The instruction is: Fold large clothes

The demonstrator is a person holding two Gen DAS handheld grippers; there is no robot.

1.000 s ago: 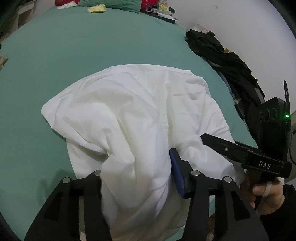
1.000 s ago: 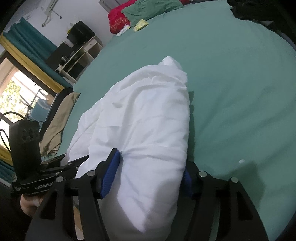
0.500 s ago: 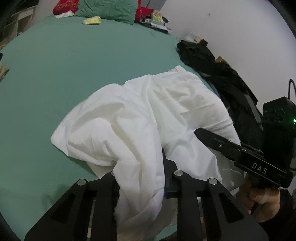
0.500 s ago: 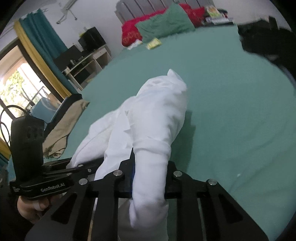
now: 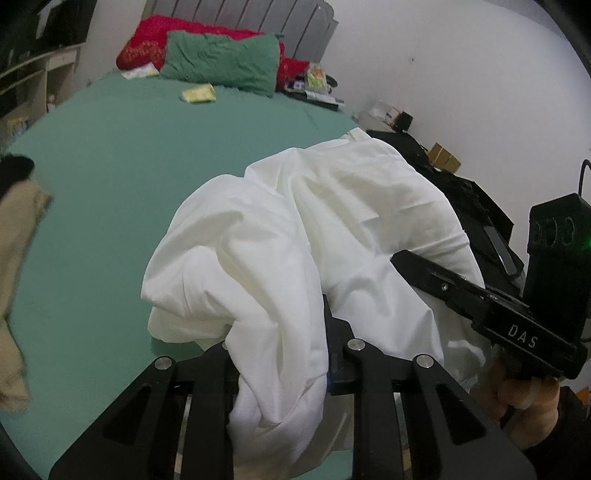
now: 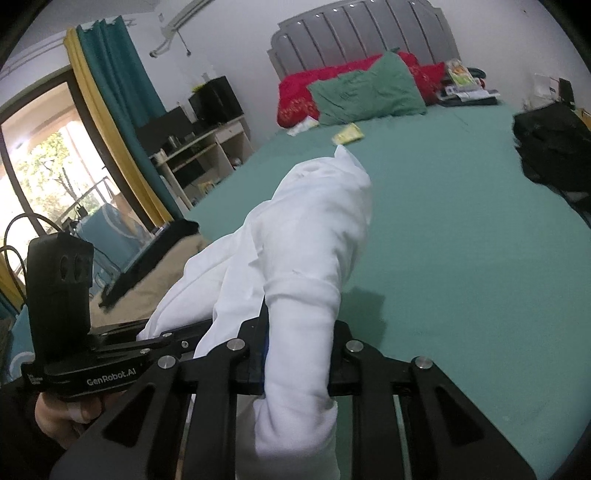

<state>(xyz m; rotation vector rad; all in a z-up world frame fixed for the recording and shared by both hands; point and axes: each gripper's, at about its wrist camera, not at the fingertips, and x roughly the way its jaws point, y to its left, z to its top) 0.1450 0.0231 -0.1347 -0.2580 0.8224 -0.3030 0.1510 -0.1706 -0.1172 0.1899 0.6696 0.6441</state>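
Gripping bunched white garment (image 5: 295,236), left gripper (image 5: 280,354) nearly closed, tilted down over near bed (image 5: 110,155) edge | right gripper (image 6: 299,354) likewise clamped on a thick roll, angled shallower | risk: cloth slips out or lifts tangled, spoiling the fold.

A wide bed with a green sheet (image 6: 461,229) carries a crumpled green pillow (image 6: 365,94) on red bedding (image 6: 295,96), beneath a grey padded headboard (image 6: 362,33). A small yellow packet (image 5: 198,93) lies nearby; black clothing (image 6: 554,147) is piled at one edge.
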